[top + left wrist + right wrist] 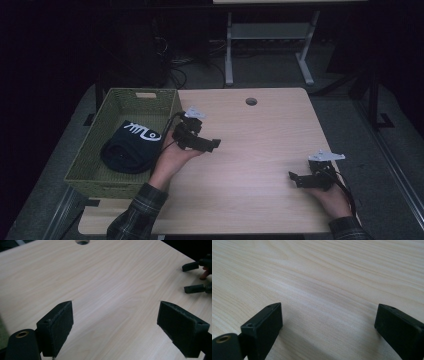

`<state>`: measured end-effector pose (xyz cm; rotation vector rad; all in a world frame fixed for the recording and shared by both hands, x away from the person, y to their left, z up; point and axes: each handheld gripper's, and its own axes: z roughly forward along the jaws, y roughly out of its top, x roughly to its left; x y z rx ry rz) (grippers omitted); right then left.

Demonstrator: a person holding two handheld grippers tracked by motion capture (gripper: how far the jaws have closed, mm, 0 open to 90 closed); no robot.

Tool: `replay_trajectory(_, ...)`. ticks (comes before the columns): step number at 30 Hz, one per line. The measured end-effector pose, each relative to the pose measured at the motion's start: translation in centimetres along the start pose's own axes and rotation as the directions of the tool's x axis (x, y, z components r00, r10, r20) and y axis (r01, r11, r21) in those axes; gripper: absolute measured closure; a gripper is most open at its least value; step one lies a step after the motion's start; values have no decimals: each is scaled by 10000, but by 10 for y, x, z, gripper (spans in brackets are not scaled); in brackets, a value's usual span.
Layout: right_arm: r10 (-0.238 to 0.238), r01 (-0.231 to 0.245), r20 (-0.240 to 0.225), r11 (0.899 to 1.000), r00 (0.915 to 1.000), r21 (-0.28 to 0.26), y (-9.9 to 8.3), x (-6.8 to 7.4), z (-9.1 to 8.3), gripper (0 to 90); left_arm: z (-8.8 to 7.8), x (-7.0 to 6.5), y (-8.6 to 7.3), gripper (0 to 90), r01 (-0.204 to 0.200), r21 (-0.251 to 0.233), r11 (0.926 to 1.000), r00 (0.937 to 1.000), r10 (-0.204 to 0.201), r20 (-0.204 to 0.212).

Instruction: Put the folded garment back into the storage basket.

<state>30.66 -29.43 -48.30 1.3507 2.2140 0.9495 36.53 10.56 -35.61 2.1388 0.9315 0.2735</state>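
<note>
The left gripper [216, 143] and right gripper [292, 177] are hovering wide-jawed, holding nothing. A black cloth [127, 147] is lying in the green basket [90, 150], its white print unreadable.

- High view looks forward and down from above the person's side onto the whole pale wooden table [260, 145].
- Both gripper views sit close above that tabletop.
- Left gripper view faces the right gripper [197, 277].

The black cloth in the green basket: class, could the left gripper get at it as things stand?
Probably yes. The left gripper is open, beside the open-topped basket, and nothing covers the black cloth.
</note>
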Motion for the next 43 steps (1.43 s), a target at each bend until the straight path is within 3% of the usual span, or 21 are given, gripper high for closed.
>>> replay_trajectory(11, 1, -1, -2, 10000, 10000, 6, 0, 0, 0, 74, 31, -17, -24, 128, -397, -62, 9992, 9989, 395, -267)
replay_trajectory(14, -4, 4, 0, 10000, 10000, 1, 0, 0, 0, 74, 42, -18, -35, 128, -651, 263, 9975, 9970, 661, -393)
replay_trajectory(19, -6, 6, -1, 10000, 10000, 1, 0, 0, 0, 74, 51, -16, -48, 129, -569, 371, 9977, 9974, 585, -430)
replay_trajectory(22, -10, 10, -1, 10000, 10000, 1, 0, 0, 0, 74, 61, -15, -60, 128, -636, 687, 9956, 9967, 669, -465)
replay_trajectory(30, -6, 6, 0, 10000, 10000, 1, 0, 0, 0, 73, 72, -13, -76, 126, -825, 951, 9920, 9949, 876, -504)
replay_trajectory(33, -8, 8, 1, 10000, 10000, 2, 0, 0, 0, 74, 74, -14, -79, 125, -717, 989, 9925, 9959, 767, -473)
replay_trajectory(36, -9, 9, 0, 10000, 10000, -1, 0, 0, 0, 74, 79, -14, -83, 124, -790, 1310, 9882, 9952, 858, -471)
replay_trajectory(41, -31, 31, -12, 10000, 10000, -3, 0, 0, 0, 74, 79, -15, -85, 120, -941, 1221, 9880, 9933, 1014, -553)
replay_trajectory(42, -30, 30, -12, 10000, 10000, -3, 0, 0, 0, 74, 78, -15, -89, 119, -925, 926, 9914, 9937, 978, -549)
replay_trajectory(43, -30, 30, -12, 10000, 10000, -3, 0, 0, 0, 74, 78, -15, -89, 120, -925, 926, 9914, 9937, 978, -549)
